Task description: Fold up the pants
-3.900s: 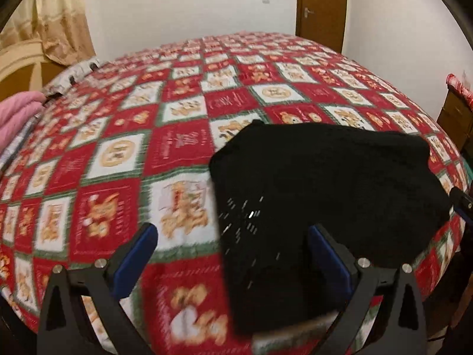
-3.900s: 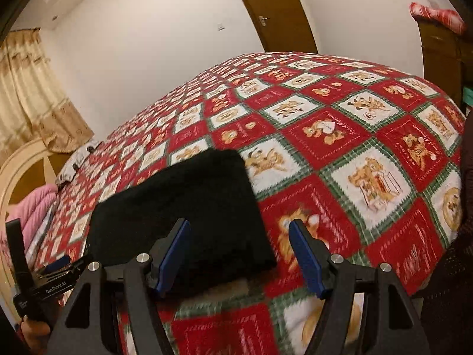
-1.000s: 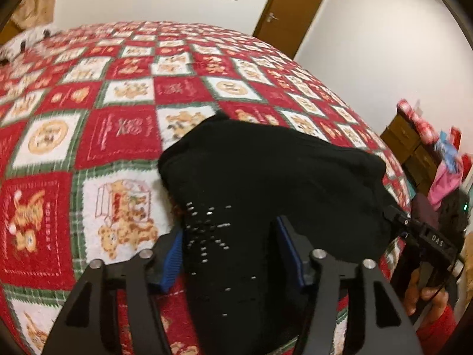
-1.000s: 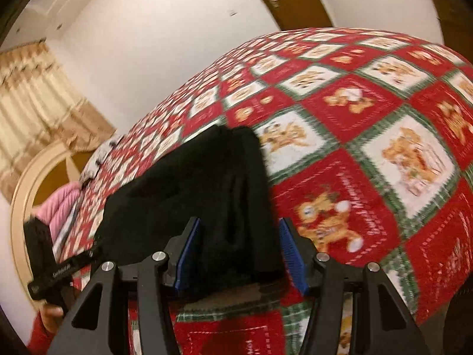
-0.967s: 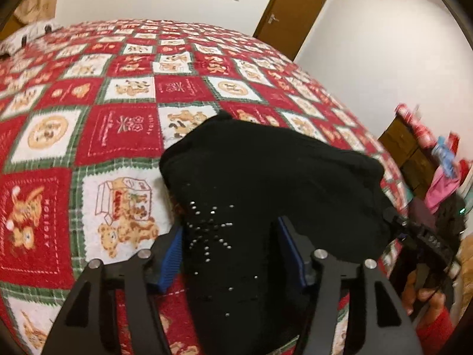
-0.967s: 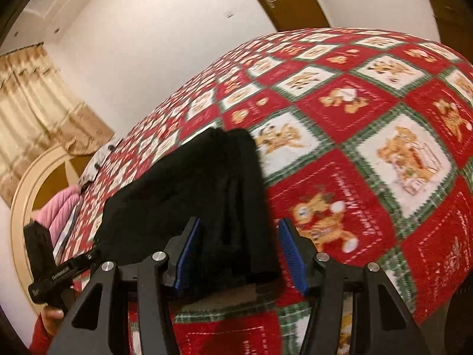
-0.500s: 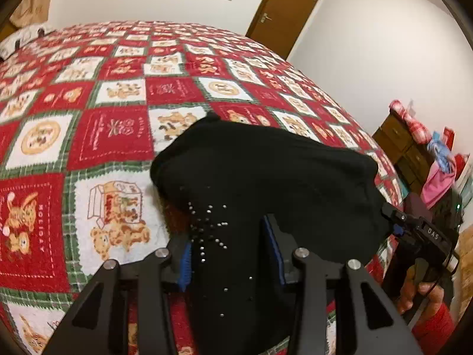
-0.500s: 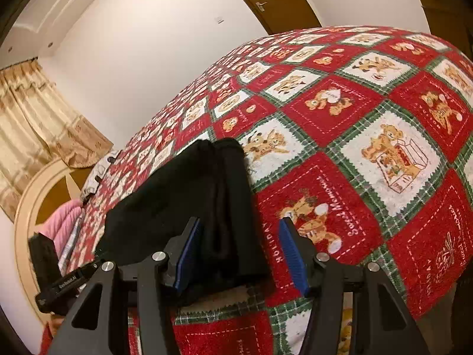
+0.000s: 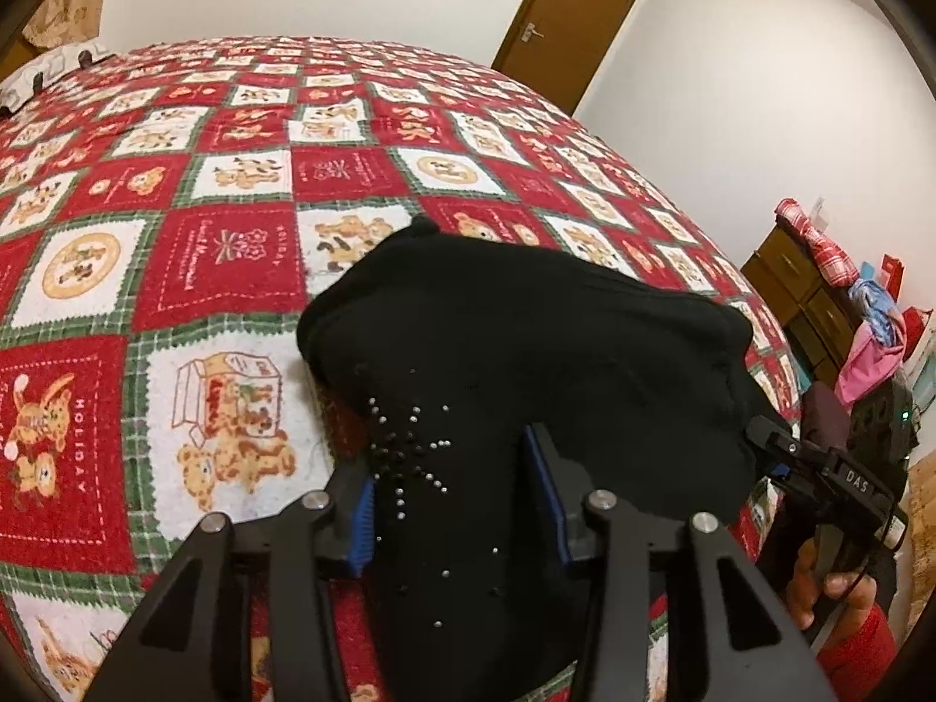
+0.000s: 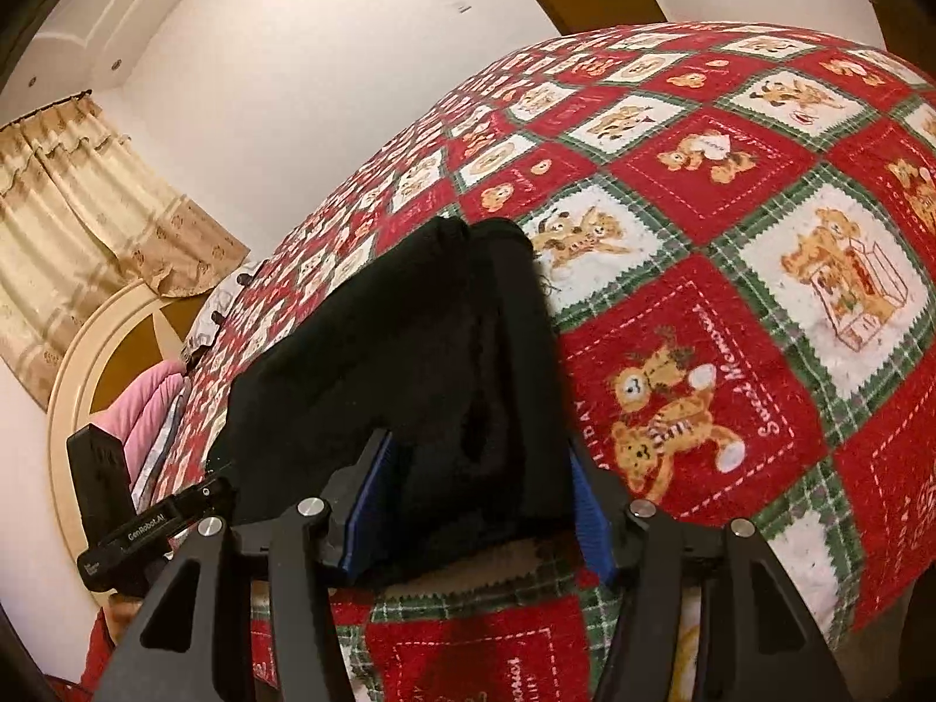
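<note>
Black pants (image 9: 526, 351), folded into a thick bundle with silver studs at one end, lie across the near part of a red Christmas-check bedspread (image 9: 222, 257). My left gripper (image 9: 456, 503) has the studded end between its blue pads, which press on the cloth while the jaws are opening slightly. In the right wrist view the pants (image 10: 409, 351) fill the gap of my right gripper (image 10: 477, 509), both pads against the folded end. Each gripper shows in the other's view, held in a hand: the right gripper (image 9: 819, 468), the left gripper (image 10: 152, 526).
The bedspread (image 10: 731, 234) reaches far beyond the pants. A brown door (image 9: 567, 17) stands behind the bed. At the right is a wooden dresser (image 9: 807, 292) with heaped clothes. A pink pillow (image 10: 152, 403) and a round headboard (image 10: 88, 362) are at the left.
My left gripper's jaws have narrowed onto the studded end of the pants. The right gripper keeps its width around the other end, and its view has tilted a little.
</note>
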Demonstrator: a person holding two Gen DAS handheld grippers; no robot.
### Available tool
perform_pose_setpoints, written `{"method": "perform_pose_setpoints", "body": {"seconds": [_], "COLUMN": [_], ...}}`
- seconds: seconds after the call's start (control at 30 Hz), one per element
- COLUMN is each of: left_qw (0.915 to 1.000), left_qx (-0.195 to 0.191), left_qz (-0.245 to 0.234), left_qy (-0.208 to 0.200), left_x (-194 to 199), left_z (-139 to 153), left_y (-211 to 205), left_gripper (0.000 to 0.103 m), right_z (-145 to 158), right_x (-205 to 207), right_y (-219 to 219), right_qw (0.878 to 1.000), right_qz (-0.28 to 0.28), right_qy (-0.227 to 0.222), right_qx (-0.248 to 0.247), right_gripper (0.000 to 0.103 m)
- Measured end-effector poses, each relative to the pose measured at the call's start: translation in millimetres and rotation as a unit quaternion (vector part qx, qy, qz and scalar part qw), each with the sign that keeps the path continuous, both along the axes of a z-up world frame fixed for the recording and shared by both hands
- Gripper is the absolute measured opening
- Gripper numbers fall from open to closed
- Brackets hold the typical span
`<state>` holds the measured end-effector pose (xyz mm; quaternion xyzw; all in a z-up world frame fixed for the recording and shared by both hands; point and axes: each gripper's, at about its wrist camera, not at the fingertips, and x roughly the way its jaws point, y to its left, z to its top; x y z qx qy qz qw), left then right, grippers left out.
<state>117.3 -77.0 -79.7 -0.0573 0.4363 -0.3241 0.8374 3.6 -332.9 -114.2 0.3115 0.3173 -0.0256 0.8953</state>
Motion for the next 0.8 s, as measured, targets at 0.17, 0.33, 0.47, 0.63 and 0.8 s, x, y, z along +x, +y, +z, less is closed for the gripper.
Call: {"method": "perform_pose_setpoints", "body": {"seconds": [0.17, 0.33, 0.47, 0.63, 0.8], "left_qw": [0.9999, 0.9995, 0.9968, 0.9964, 0.9947], "left_qx": [0.009, 0.016, 0.046, 0.022, 0.015], "left_qz": [-0.001, -0.012, -0.019, -0.022, -0.004], "left_qy": [-0.013, -0.024, -0.063, -0.079, -0.101], "left_x": [-4.1, -5.5, -14.5, -16.0, -14.1], "left_z": [1.3, 5.2, 16.2, 31.6, 48.5], "left_y": [-5.4, -8.8, -17.0, -6.7, 8.9], "left_gripper": [0.042, 0.027, 0.022, 0.021, 0.018], "right_z": [-0.2, 10.8, 20.3, 46.7, 56.3], "right_x": [6.2, 12.8, 12.3, 8.0, 19.7], "right_y": [5.9, 33.7, 40.7, 52.6, 73.6], "right_qw": [1.000, 0.993, 0.989, 0.985, 0.983], "right_qz": [-0.011, 0.010, 0.012, 0.025, 0.045], "right_qy": [-0.001, 0.012, 0.015, -0.019, -0.031], "right_qx": [-0.009, -0.113, -0.148, -0.167, -0.173], "right_gripper": [0.057, 0.038, 0.034, 0.033, 0.033]}}
